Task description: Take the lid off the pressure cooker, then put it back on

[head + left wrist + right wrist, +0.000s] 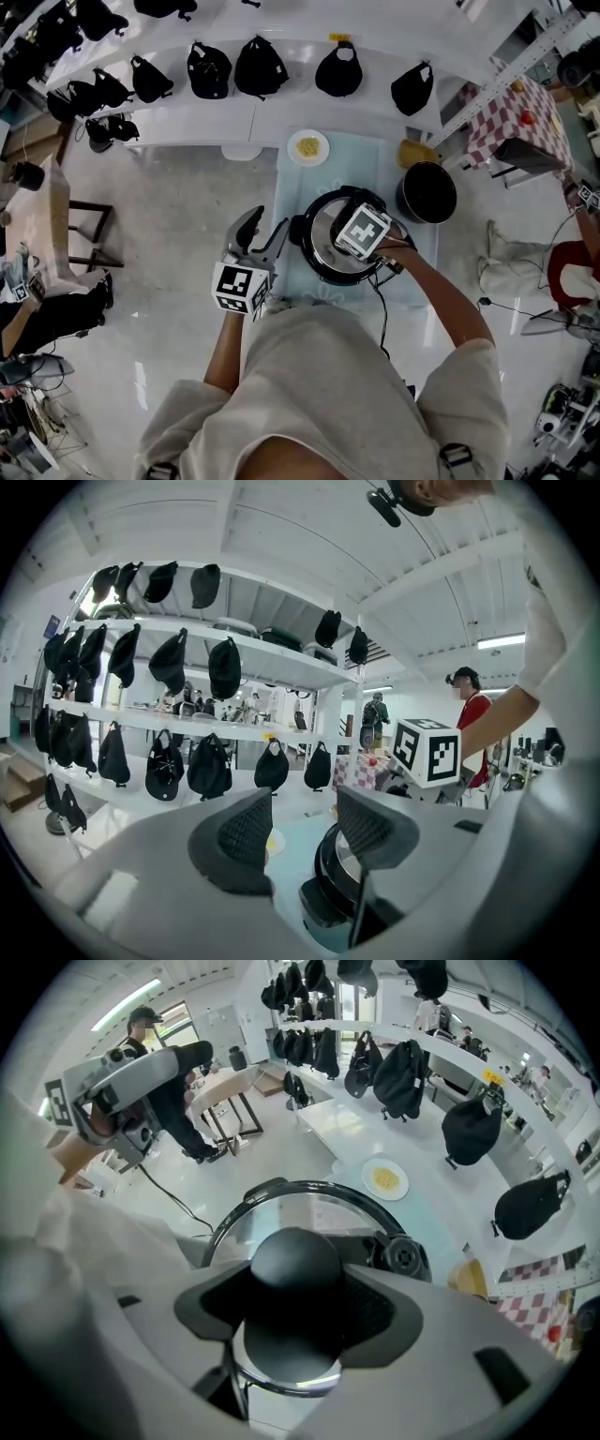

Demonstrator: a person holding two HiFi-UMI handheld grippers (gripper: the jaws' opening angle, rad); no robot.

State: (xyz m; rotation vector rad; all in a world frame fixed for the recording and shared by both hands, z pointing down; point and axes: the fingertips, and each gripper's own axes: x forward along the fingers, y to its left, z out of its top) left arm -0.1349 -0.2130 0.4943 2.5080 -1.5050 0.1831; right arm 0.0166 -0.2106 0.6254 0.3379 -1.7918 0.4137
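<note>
**tinkerpot:** Where's the pressure cooker [328, 251] sitting, and what's crowding it?

**mat_k:** It's on the pale blue mat [367, 159] on the white table, right in front of the person. The lid [281, 1218] is on top of the pot. The right gripper [296, 1309] comes down steeply from above with its jaws clamped on the lid's black knob [292, 1260], and the valve [405, 1257] is just beside that. From the head view its marker cube [364, 232] covers a good chunk of the lid.

**tinkerpot:** And the other one?

**mat_k:** The left gripper [305, 834] is just beside the cooker's side handle [296, 230]. Its jaws are spread apart with nothing in them, and it isn't touching the handle.

**tinkerpot:** Any clutter nearby?

**mat_k:** There's a small plate [308, 147] of something yellow behind the cooker, on the mat. A black pot [427, 192] stands near the cooker's right side. Black caps [261, 66] hang along the curved shelf at the back, and a checked cloth [516, 117] is off to the far right. None of it touches the cooker.
</note>
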